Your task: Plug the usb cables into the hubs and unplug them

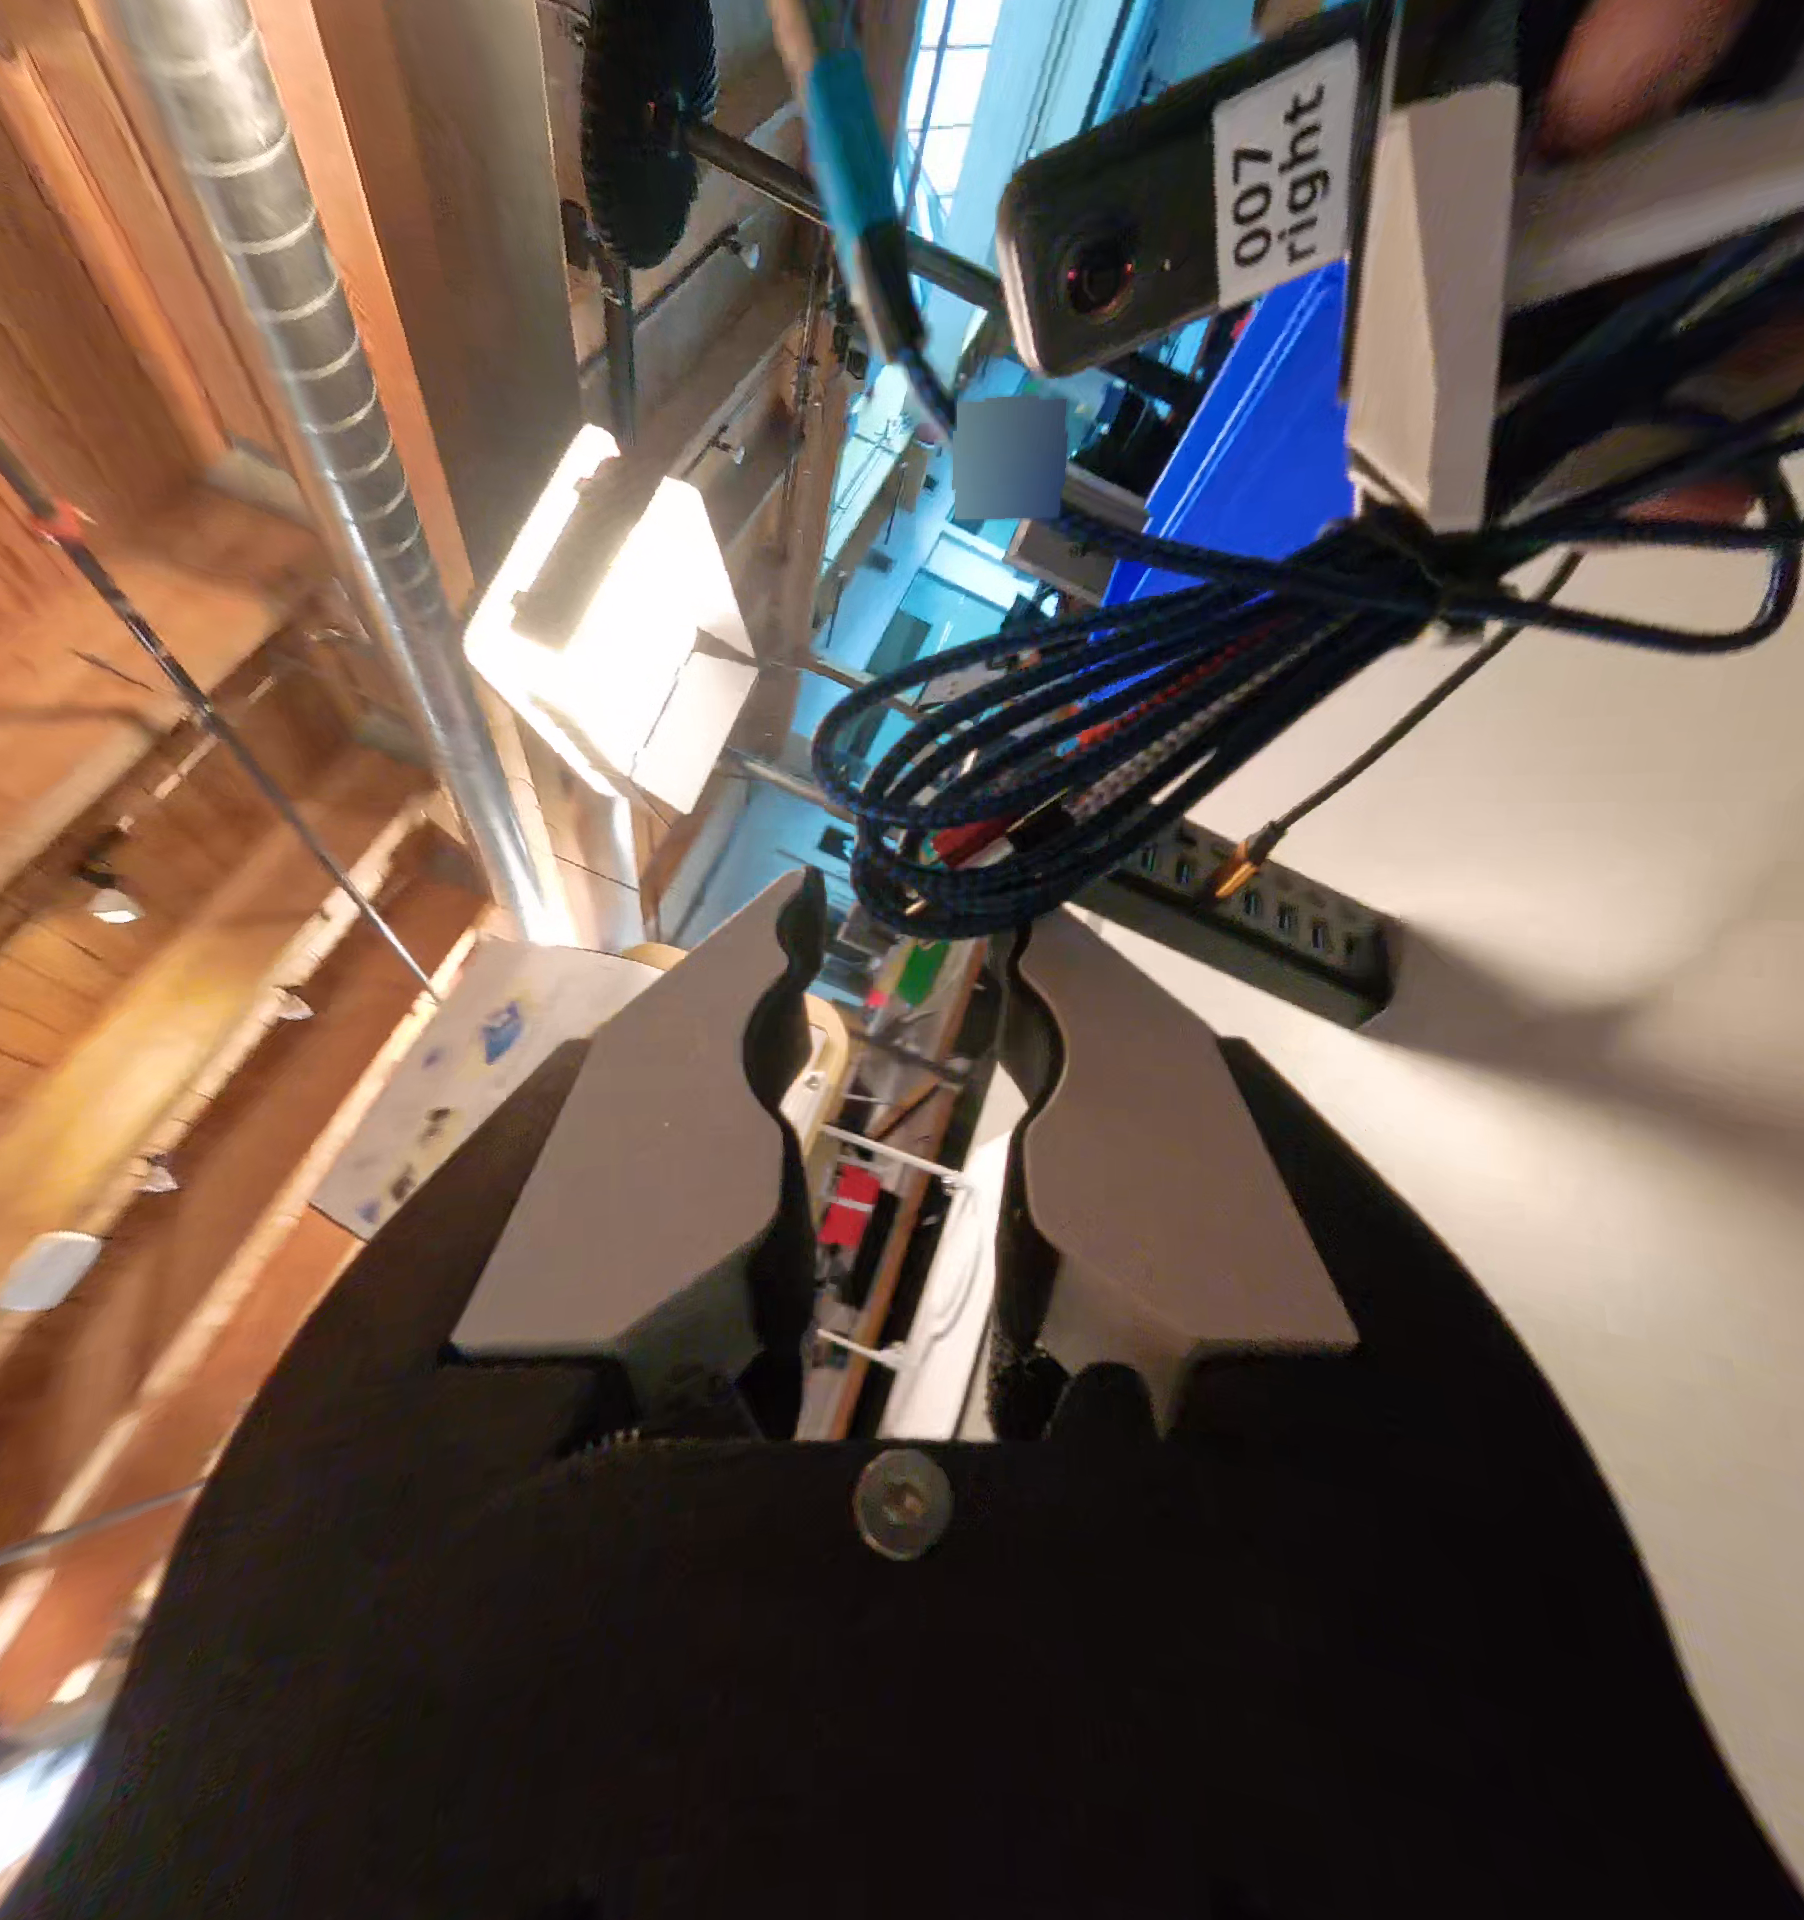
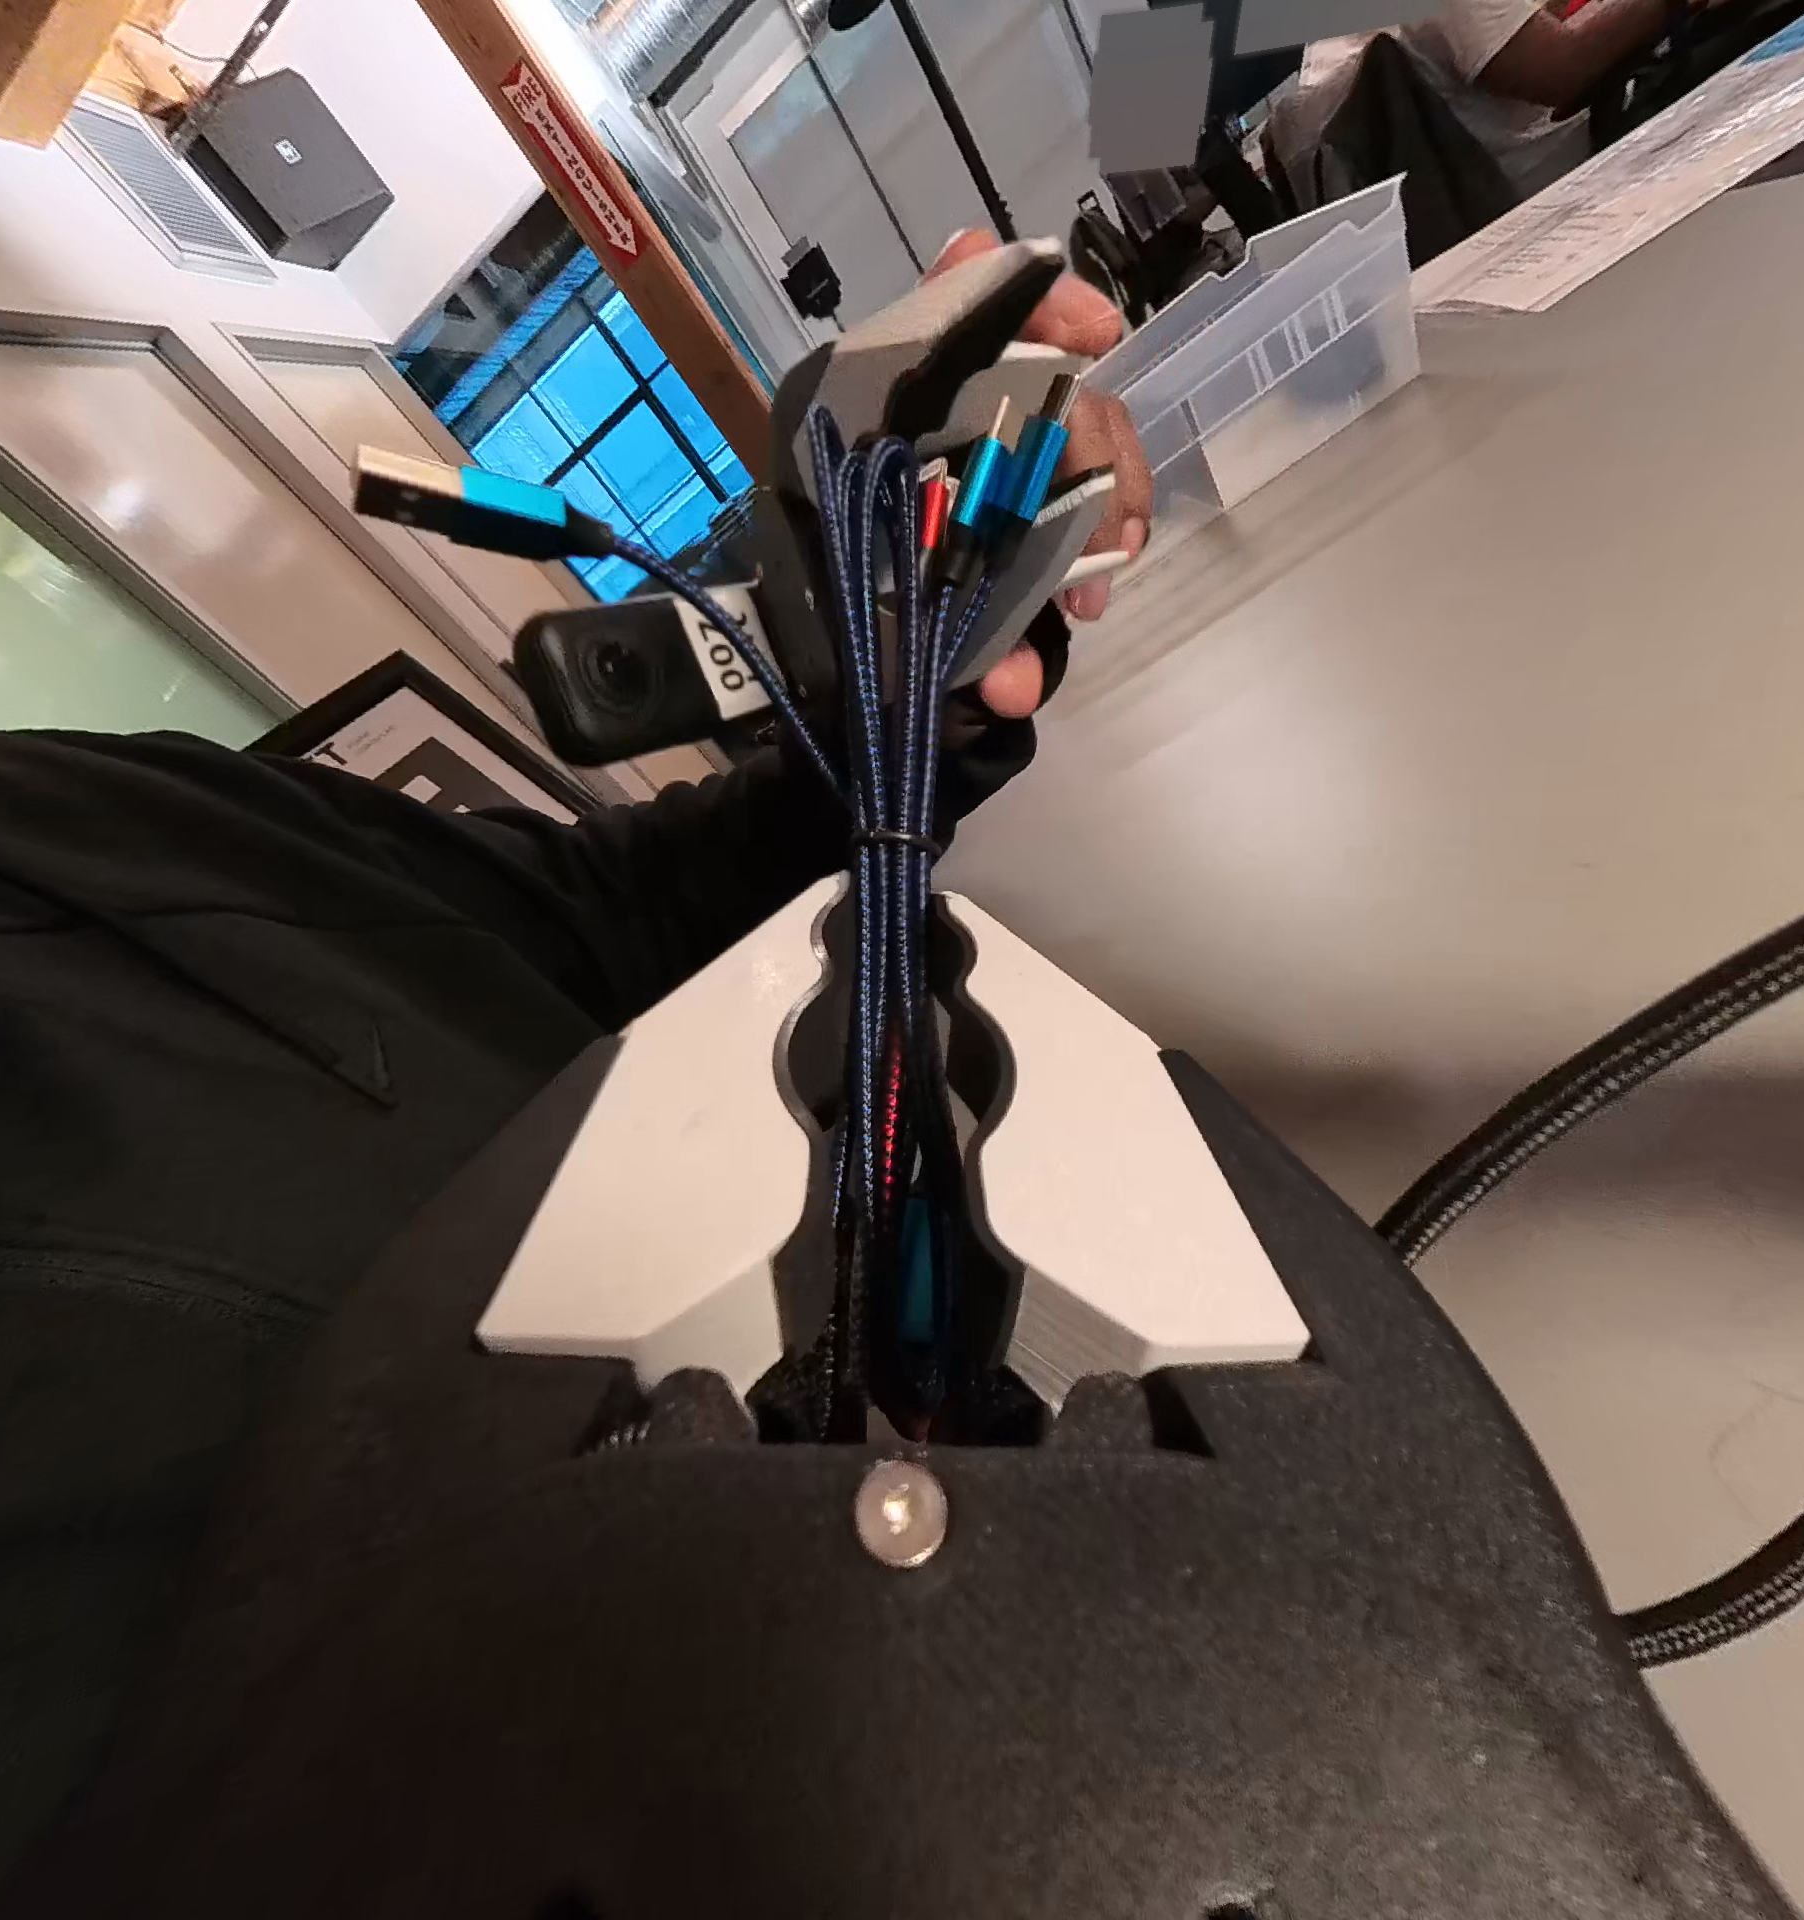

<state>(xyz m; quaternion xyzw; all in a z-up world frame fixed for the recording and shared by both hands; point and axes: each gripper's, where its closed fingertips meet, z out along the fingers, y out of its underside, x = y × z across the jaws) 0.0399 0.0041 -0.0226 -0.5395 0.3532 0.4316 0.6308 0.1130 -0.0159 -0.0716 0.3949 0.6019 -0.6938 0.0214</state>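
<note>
My right gripper (image 2: pixel 893 914) was clamped on a tied bundle of dark blue braided USB cables (image 2: pixel 882 727), the strands running down the whole slot between its white fingers (image 2: pixel 700 1122). A thin black tie (image 2: pixel 893 840) cinched the bundle just above the fingertips. Above it the plug ends fanned out: one flat silver plug with a teal shell (image 2: pixel 462 499) stuck out to the side, and several smaller teal and red plugs (image 2: pixel 991 468) pointed up.

My left gripper (image 1: pixel 913 925) stood partly open with nothing between its grey fingers (image 1: pixel 669 1143), its tips just beside the looped end of the bundle. The long dark grey hub with a row of ports (image 1: pixel 1262 914) lay on the pale grey desk (image 1: pixel 1500 1143), near that loop but apart from it.

I judged the step was to free one plug from the bundle (nothing was plugged in yet). To do it well, I should take the lone flat plug by its teal shell with the left gripper, keep the bundle steady in the right, then square the plug to a port before pushing.
</note>
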